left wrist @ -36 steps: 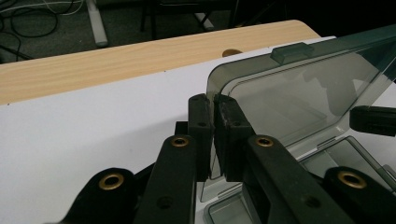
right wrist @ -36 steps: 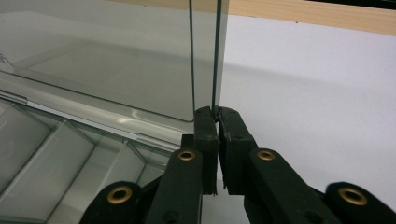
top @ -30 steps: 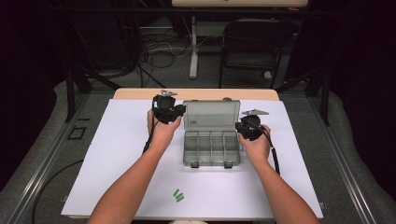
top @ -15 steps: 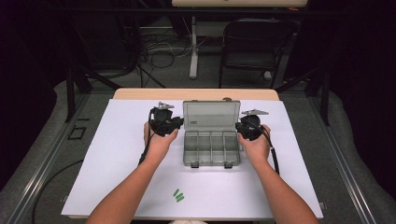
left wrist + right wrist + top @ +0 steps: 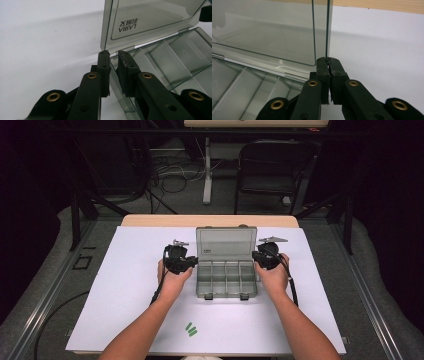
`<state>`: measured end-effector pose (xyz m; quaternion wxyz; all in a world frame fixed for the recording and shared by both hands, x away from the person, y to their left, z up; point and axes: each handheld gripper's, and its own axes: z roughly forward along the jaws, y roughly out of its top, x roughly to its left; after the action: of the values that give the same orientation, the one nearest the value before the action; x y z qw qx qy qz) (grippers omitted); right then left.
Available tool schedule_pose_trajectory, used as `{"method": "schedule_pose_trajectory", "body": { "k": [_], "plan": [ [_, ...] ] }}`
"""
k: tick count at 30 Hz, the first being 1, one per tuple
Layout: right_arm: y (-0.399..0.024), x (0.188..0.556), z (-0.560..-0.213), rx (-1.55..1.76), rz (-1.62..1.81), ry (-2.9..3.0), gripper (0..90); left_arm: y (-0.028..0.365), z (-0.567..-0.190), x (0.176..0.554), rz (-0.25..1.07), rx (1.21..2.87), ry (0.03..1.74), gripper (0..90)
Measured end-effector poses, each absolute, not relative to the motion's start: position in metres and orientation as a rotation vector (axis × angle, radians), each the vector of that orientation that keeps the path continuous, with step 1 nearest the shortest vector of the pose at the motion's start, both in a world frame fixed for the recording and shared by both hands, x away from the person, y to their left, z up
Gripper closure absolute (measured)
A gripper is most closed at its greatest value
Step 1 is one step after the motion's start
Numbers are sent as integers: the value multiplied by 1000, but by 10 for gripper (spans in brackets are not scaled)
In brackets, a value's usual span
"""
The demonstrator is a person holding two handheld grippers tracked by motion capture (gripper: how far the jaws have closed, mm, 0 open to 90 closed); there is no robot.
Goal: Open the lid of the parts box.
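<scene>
1. Clear organizer box [image 5: 226, 270] at frame center, lid [image 5: 226, 243] upright, compartments look empty.
2. Left gripper [image 5: 113, 58] jaws slightly apart, straddling box's left wall near hinge.
3. Right gripper [image 5: 328, 61] pinched on lid's edge; contact partly hidden.
4. Green bits [image 5: 190, 329] lower center, too small to ID.

A white sheet [image 5: 125, 285] covered most of the frame's centre, laid over a wooden table [image 5: 210, 220] whose edge showed along the sheet's far side. Two small green pieces [image 5: 190, 329] lay side by side on the sheet, low and left of centre. A dark chair [image 5: 272, 167] stood at upper right. Loose cables [image 5: 172, 167] lay on the floor at upper left of centre.
</scene>
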<state>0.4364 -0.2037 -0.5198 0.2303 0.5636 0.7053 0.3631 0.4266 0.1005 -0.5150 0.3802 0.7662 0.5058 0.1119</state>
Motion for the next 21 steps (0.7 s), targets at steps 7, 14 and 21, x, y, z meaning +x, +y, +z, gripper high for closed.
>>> {"method": "schedule_pose_trajectory", "body": {
  "k": [7, 14, 21],
  "plan": [
    [-204, 437, -520, 1559, 1010, 1936, 880, 95, -519, 426, 267, 1954, 1290, 810],
    [-204, 438, -521, 1561, 1013, 1934, 879, 94, -526, 428, 255, 1966, 1303, 828],
    [-204, 438, -521, 1561, 1014, 1936, 880, 94, -528, 428, 258, 1961, 1300, 844]
  ]
}}
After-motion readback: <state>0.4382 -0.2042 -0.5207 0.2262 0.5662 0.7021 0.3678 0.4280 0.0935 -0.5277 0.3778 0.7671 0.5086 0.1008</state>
